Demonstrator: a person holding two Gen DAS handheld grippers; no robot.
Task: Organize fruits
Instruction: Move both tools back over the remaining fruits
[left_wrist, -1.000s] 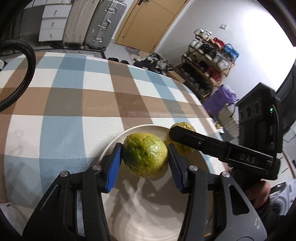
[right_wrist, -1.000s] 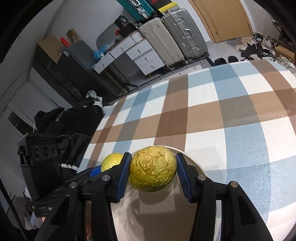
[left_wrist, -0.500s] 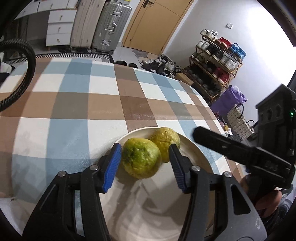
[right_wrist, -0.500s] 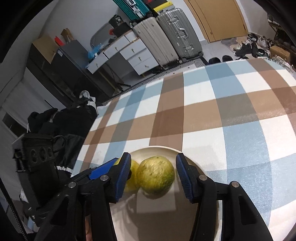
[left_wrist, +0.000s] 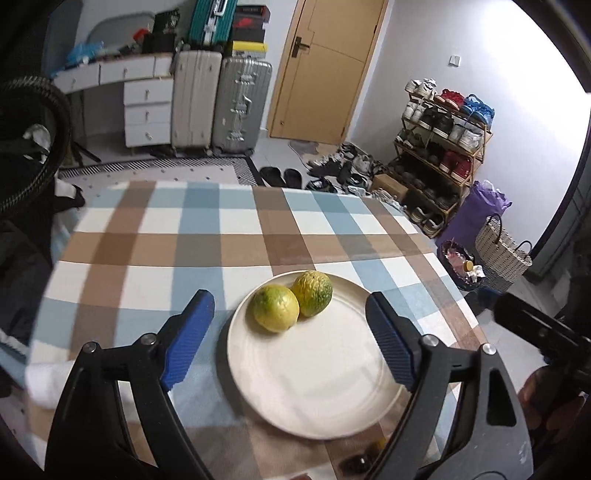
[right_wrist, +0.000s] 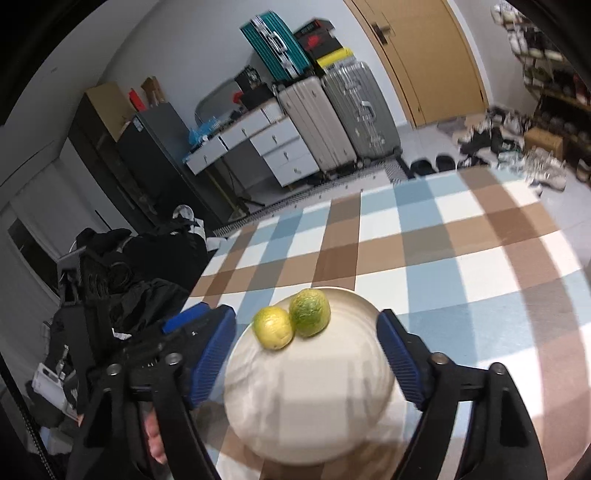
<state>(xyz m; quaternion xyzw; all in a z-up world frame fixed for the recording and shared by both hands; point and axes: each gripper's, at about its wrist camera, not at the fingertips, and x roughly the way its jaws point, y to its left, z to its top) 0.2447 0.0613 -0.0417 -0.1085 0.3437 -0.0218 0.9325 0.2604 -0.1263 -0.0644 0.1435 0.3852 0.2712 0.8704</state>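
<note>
Two yellow-green wrinkled fruits lie side by side, touching, at the far edge of a cream plate (left_wrist: 317, 384). In the left wrist view one fruit (left_wrist: 275, 308) is on the left and the other fruit (left_wrist: 312, 292) on the right. The right wrist view shows the same pair, one fruit (right_wrist: 273, 327) left and the other fruit (right_wrist: 309, 312) right, on the plate (right_wrist: 306, 406). My left gripper (left_wrist: 288, 339) is open and empty, raised above the plate. My right gripper (right_wrist: 308, 360) is open and empty, also raised above it.
The plate sits on a table with a blue, brown and white checked cloth (left_wrist: 207, 236). The table's right edge (left_wrist: 458, 295) is close to the plate. A dark bag and clothes (right_wrist: 147, 258) lie beyond the left side. Suitcases, drawers and a shoe rack stand far behind.
Both grippers let go of their fruits, opened wide and pulled back and up from the plate. The two fruits now rest together on the plate.
</note>
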